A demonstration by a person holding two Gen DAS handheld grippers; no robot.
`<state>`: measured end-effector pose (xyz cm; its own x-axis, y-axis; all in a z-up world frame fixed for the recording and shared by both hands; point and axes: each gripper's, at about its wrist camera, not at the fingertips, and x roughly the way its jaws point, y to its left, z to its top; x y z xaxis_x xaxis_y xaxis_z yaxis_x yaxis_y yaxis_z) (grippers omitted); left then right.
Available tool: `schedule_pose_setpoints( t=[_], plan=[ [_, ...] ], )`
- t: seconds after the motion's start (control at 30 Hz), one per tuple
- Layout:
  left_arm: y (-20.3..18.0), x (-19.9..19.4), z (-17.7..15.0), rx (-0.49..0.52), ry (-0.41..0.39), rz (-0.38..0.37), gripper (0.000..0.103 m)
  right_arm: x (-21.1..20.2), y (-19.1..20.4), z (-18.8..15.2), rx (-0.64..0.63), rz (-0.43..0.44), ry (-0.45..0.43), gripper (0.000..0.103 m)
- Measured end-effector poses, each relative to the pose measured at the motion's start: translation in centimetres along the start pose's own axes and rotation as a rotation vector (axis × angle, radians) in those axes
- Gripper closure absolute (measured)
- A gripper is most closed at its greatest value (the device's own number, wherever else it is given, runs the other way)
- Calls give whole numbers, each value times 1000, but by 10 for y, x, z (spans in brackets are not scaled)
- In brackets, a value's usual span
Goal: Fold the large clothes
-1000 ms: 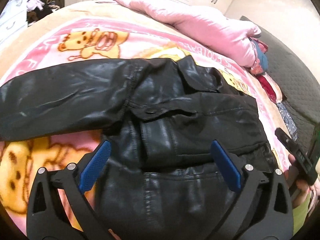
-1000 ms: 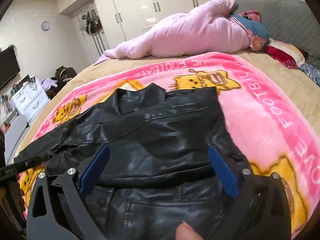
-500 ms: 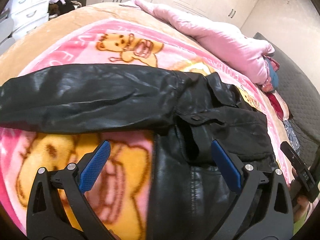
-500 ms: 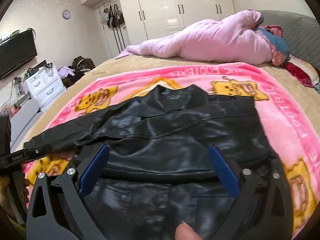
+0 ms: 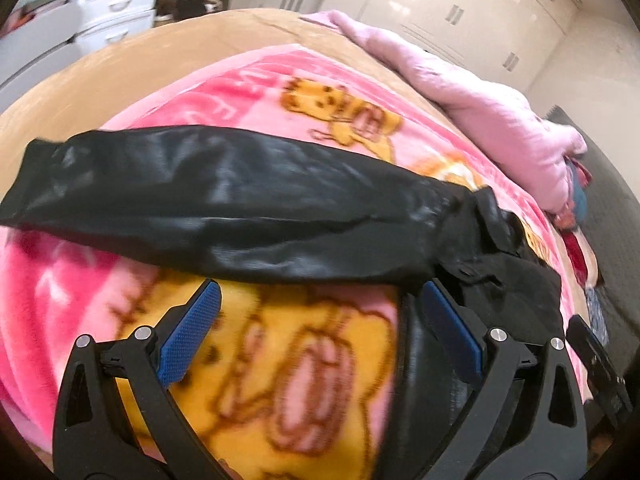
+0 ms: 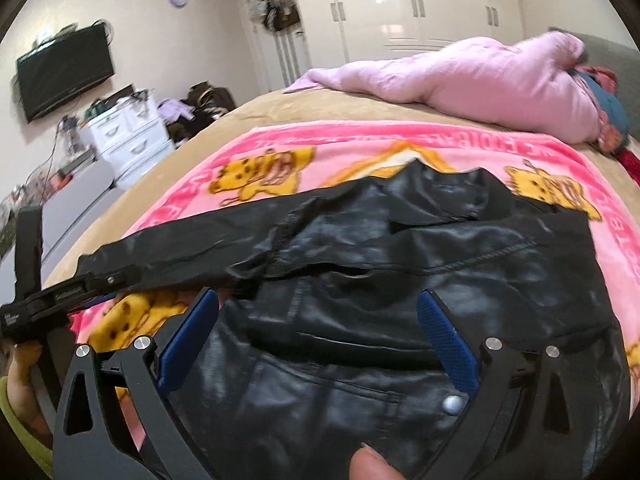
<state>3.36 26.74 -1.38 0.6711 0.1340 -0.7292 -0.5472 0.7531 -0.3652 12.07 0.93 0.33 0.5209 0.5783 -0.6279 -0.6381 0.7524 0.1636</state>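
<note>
A black leather jacket [image 6: 420, 272] lies spread on a pink cartoon blanket [image 6: 360, 140] on the bed. Its left sleeve [image 5: 224, 200] stretches out flat to the left. My left gripper [image 5: 320, 316] hangs open over the blanket [image 5: 72, 300] just below that sleeve, with nothing between its blue pads [image 5: 188, 332]; the jacket body [image 5: 504, 280] sits at its right finger. My right gripper [image 6: 318, 320] is open above the jacket's front, near a pocket snap [image 6: 452, 403]. The left gripper's body [image 6: 52, 300] shows at the left edge of the right wrist view.
A pale pink quilt [image 6: 480, 80] is bunched at the bed's far side beside colourful folded cloth [image 6: 608, 112]. White drawers [image 6: 128, 136], a wall TV [image 6: 64, 72] and wardrobes [image 6: 400, 8] stand beyond the bed. A fingertip [image 6: 368, 460] shows at the bottom edge.
My left gripper has swung left, off the jacket body, and now faces the outstretched sleeve and bare blanket. My right gripper has also turned left and drawn slightly back over the jacket front.
</note>
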Motion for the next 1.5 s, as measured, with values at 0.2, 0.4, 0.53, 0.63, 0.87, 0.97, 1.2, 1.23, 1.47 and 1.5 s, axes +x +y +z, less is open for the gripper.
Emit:
schedule_pose_setpoints(
  t=[0.2,0.4,0.53,0.63,0.87,0.97,1.2,1.23,1.47,1.5],
  plan=[
    [26,-3,7,-58,-13,25,9,13,36,7,-62,37,14,4],
    [49,-3,12,-112,-17,63,9,29,60,12,-83,81,42,4],
    [65,0,15,-160,-21,86,9,36,70,12,-93,98,58,4],
    [80,0,17,-210,-40,111,9,41,74,11,-94,105,65,4],
    [119,2,24,-339,-73,151,9,54,72,3,-89,96,96,4],
    [135,10,26,-391,-70,153,9,62,70,-1,-72,90,116,4],
    [161,8,29,-499,-201,139,41,63,60,-9,-57,72,133,4],
    [163,6,29,-505,-213,155,53,61,57,-10,-56,60,129,4],
    [135,-35,40,-373,-344,83,99,66,42,-4,-47,-19,125,68],
    [124,-45,42,-335,-374,66,101,68,41,-2,-44,-21,127,72]
  ],
)
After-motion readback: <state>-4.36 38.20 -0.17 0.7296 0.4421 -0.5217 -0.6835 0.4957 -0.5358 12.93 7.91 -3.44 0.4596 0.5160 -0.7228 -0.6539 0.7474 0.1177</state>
